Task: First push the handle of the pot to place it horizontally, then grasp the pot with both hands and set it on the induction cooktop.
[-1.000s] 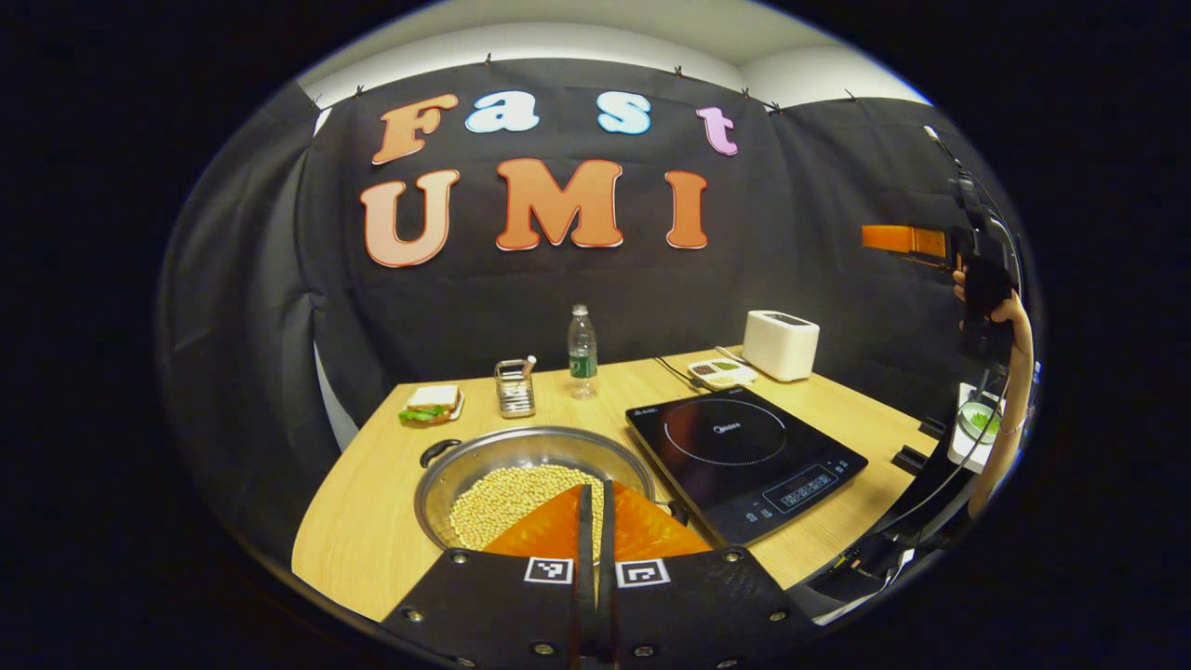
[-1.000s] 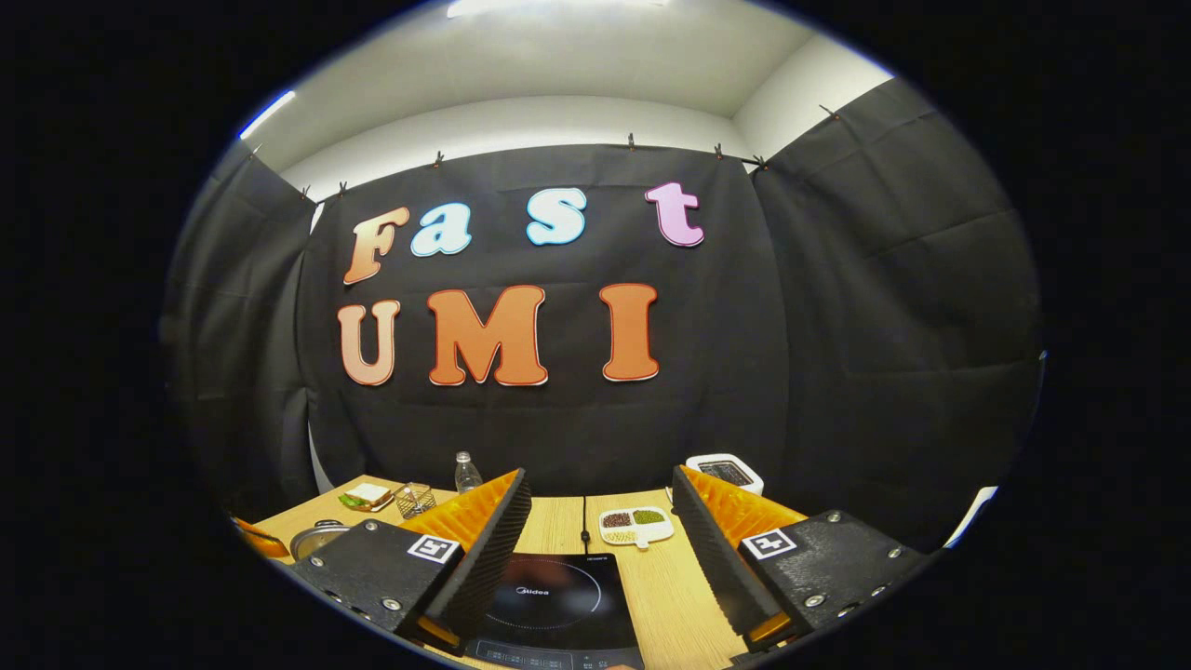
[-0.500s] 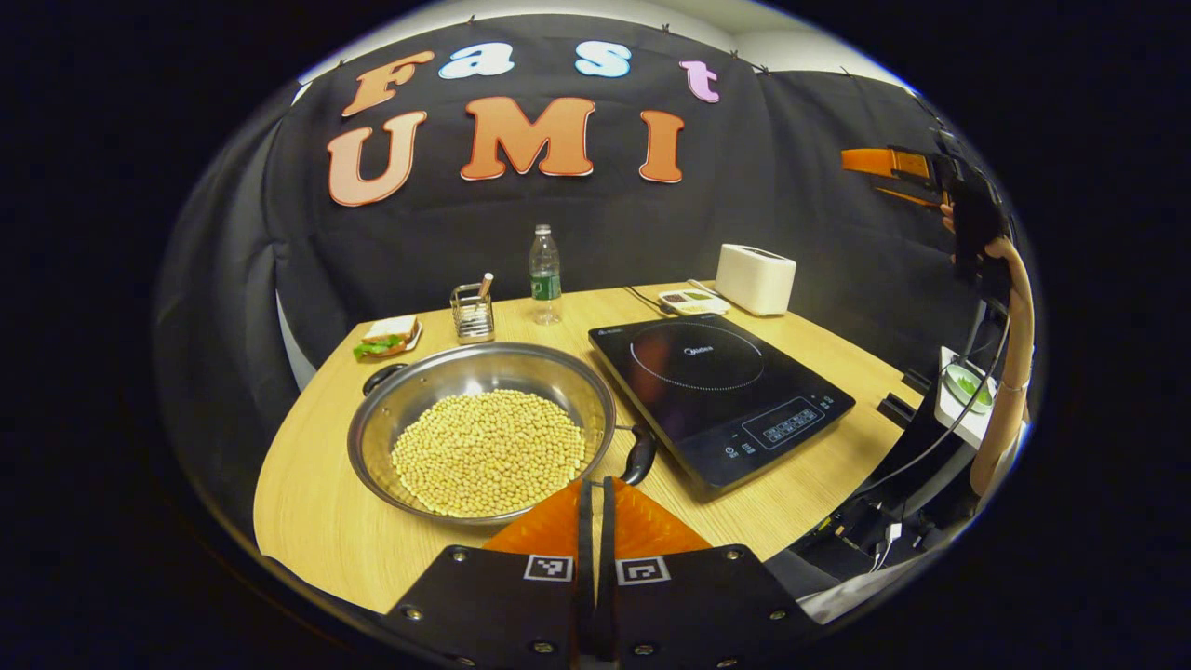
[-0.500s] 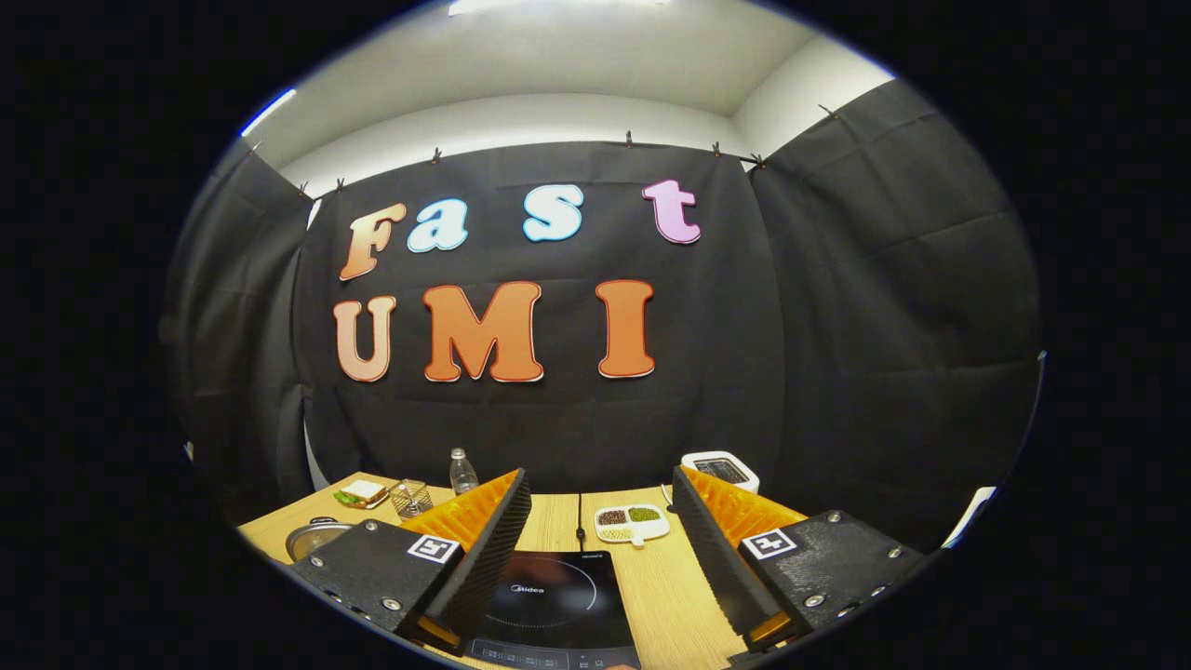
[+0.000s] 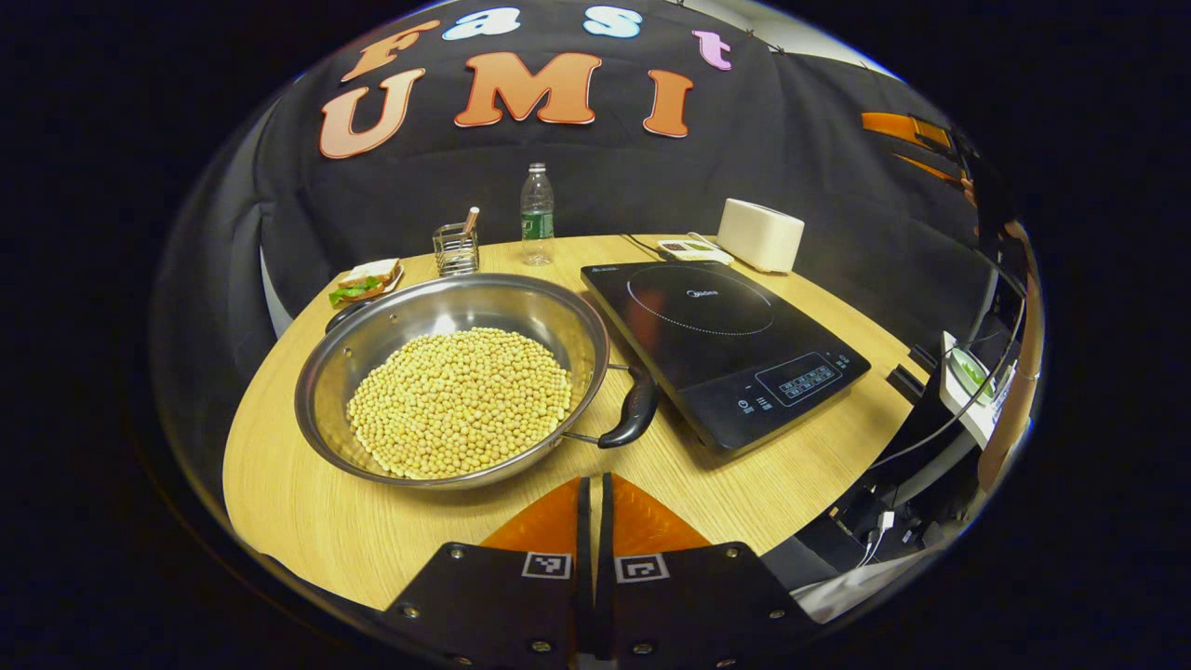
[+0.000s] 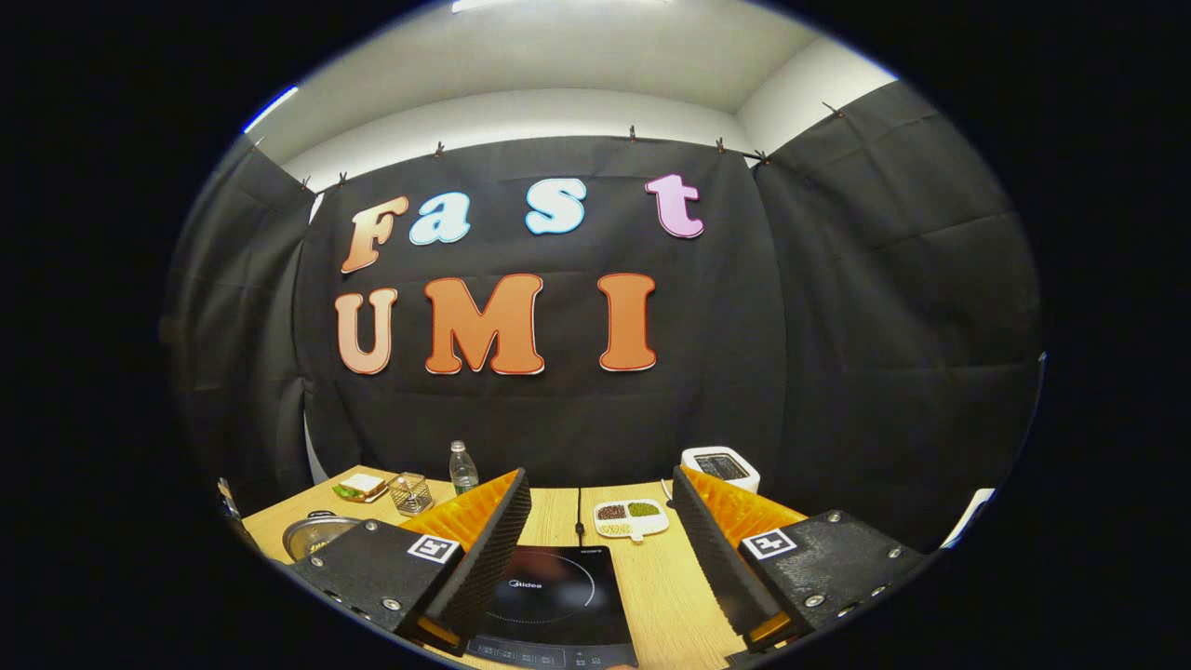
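Left gripper view, from left to right: a sandwich [image 5: 365, 280] near the table's [image 5: 307, 521] far left edge, then the steel pot [image 5: 453, 377] of beans with bare wood before it, its near handle [image 5: 632, 416] jutting toward the induction cooktop [image 5: 721, 344] just beside it; the far handle is mostly hidden behind the rim. The left gripper [image 5: 594, 493] hovers short of the pot, fingers pressed together on nothing. Right gripper view: the pot [image 6: 312, 533] is cut off behind the right gripper's [image 6: 601, 530] left finger; that gripper hangs above the cooktop [image 6: 552, 596], fingers spread wide, with a sectioned dish [image 6: 631, 517] and a toaster [image 6: 720, 465] beyond.
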A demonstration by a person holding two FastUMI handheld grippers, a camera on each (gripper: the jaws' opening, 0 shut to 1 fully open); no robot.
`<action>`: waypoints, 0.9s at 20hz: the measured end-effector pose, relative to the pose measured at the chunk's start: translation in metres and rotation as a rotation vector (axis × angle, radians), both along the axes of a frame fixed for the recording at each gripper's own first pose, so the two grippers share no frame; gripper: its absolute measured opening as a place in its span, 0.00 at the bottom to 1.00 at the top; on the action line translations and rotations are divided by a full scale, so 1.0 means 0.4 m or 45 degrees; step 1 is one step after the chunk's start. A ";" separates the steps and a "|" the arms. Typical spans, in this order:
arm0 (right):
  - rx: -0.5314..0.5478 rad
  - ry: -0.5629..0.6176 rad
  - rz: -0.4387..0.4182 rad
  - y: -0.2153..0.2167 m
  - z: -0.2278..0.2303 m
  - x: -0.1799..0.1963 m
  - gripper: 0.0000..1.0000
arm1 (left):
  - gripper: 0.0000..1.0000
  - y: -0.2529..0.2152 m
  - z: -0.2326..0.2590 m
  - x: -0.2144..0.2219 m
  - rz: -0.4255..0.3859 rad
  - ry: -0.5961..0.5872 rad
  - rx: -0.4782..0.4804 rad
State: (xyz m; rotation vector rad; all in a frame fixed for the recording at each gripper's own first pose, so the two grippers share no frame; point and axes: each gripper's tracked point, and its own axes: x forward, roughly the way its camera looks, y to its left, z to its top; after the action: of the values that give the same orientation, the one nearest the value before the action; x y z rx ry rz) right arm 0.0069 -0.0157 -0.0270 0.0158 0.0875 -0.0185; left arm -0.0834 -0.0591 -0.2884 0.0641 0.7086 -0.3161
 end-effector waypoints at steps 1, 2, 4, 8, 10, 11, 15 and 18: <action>0.001 0.002 -0.003 -0.003 -0.003 0.003 0.95 | 0.02 -0.004 -0.009 0.002 0.001 0.008 -0.003; 0.002 0.005 -0.005 -0.004 -0.004 0.004 0.95 | 0.02 -0.008 -0.013 0.006 -0.001 0.015 -0.008; 0.006 0.011 -0.008 -0.008 -0.010 0.005 0.95 | 0.02 -0.017 -0.021 0.017 -0.006 0.019 -0.012; -0.006 0.020 -0.013 -0.021 -0.017 0.010 0.95 | 0.02 -0.036 -0.029 0.040 -0.002 0.006 -0.016; -0.009 0.022 -0.022 -0.031 -0.019 0.011 0.95 | 0.02 -0.047 -0.031 0.052 0.000 -0.002 -0.023; -0.004 0.022 -0.025 -0.034 -0.021 0.013 0.95 | 0.02 -0.051 -0.037 0.053 0.001 0.002 -0.024; 0.010 0.033 -0.030 -0.047 -0.032 0.022 0.95 | 0.02 -0.064 -0.042 0.073 0.004 0.004 -0.019; 0.004 0.040 -0.038 -0.058 -0.041 0.028 0.95 | 0.02 -0.077 -0.044 0.094 0.004 0.005 -0.013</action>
State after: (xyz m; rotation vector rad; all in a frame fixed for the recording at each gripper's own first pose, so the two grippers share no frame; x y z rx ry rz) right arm 0.0182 -0.0391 -0.0436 0.0201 0.1186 -0.0488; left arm -0.0458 -0.0899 -0.3061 0.0528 0.7113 -0.3164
